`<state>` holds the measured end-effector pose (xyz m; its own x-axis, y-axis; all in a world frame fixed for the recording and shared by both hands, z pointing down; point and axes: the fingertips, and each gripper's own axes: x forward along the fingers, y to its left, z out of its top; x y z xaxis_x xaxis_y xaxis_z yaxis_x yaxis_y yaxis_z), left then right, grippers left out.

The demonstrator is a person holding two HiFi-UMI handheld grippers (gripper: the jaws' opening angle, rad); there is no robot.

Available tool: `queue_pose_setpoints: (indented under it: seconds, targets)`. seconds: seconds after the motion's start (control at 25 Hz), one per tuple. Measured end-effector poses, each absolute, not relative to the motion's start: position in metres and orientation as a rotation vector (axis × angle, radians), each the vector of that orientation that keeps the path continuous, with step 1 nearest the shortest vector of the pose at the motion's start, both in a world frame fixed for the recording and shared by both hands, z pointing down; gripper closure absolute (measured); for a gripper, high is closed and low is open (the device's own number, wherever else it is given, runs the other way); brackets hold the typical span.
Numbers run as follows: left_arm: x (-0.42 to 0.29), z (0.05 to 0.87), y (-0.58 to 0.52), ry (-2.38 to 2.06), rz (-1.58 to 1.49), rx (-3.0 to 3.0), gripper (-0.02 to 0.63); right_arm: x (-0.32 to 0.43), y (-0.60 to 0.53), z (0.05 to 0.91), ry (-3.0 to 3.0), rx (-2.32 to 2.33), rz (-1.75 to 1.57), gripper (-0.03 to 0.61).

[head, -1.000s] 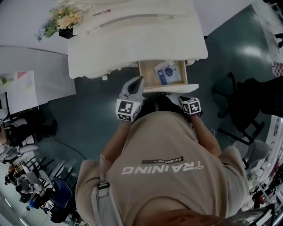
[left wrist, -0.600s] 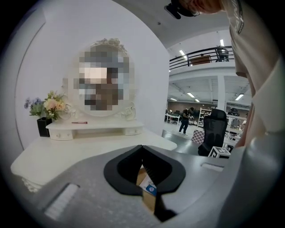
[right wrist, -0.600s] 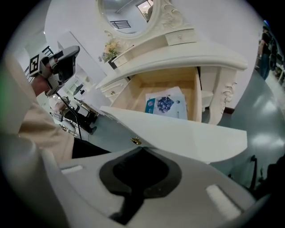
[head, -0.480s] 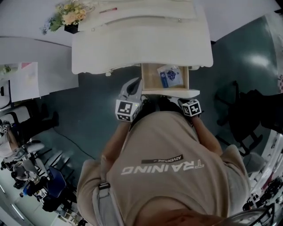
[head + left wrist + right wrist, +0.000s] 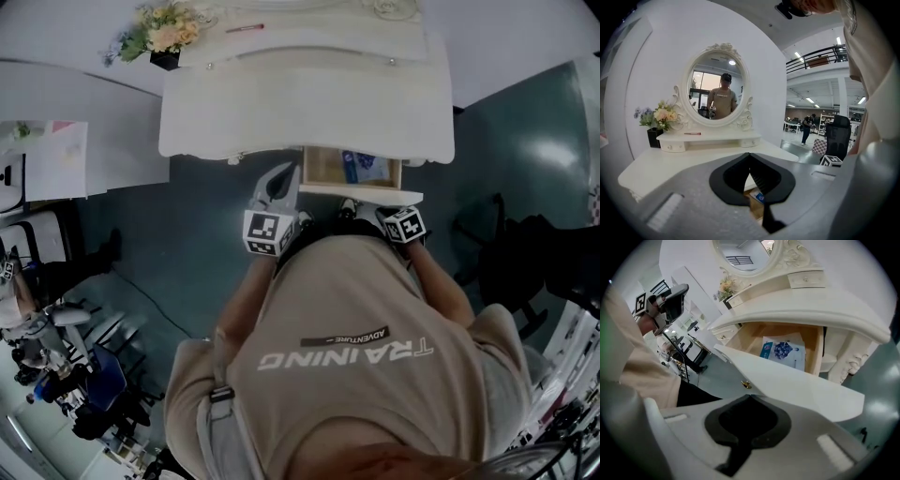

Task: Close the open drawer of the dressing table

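Drawer [image 5: 349, 169] is part open, just ahead of your R hand-held gripper [image 5: 750, 397]. Its jaws are together w/ nothing in them, tips just short of the knob [image 5: 746, 384]. L hand-held gripper [image 5: 750, 154], also closed & empty, sits off the drawer's left side.

Risks:
- An off-centre push could skew & jam it.
- Tips may skid off the smooth front [image 5: 797, 385].
- L could get pinched under the tabletop [image 5: 281, 103].

Bare teal floor [image 5: 202, 220] lies open left of the cream dressing table's [image 5: 309, 103] partly open pale wooden drawer [image 5: 323, 169]; its white front panel [image 5: 361, 194] bars the way, black chair [image 5: 525, 244] well right.
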<state>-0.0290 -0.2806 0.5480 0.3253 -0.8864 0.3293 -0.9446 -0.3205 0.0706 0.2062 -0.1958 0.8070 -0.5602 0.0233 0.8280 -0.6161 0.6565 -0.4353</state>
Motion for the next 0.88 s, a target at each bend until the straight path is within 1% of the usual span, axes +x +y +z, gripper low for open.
queue_pose_setpoints:
  seconds: [0.6,0.88]
  targets:
    - [-0.047,0.547,-0.303,-1.750,0.328,2.267,0.614,0.186,-0.286,0.806,-2.039,0.503,0.876,0.575]
    - [-0.048,0.550,-0.319,-1.750,0.323,2.269,0.614,0.180,-0.303,0.812,-2.032,0.514,0.849,0.575]
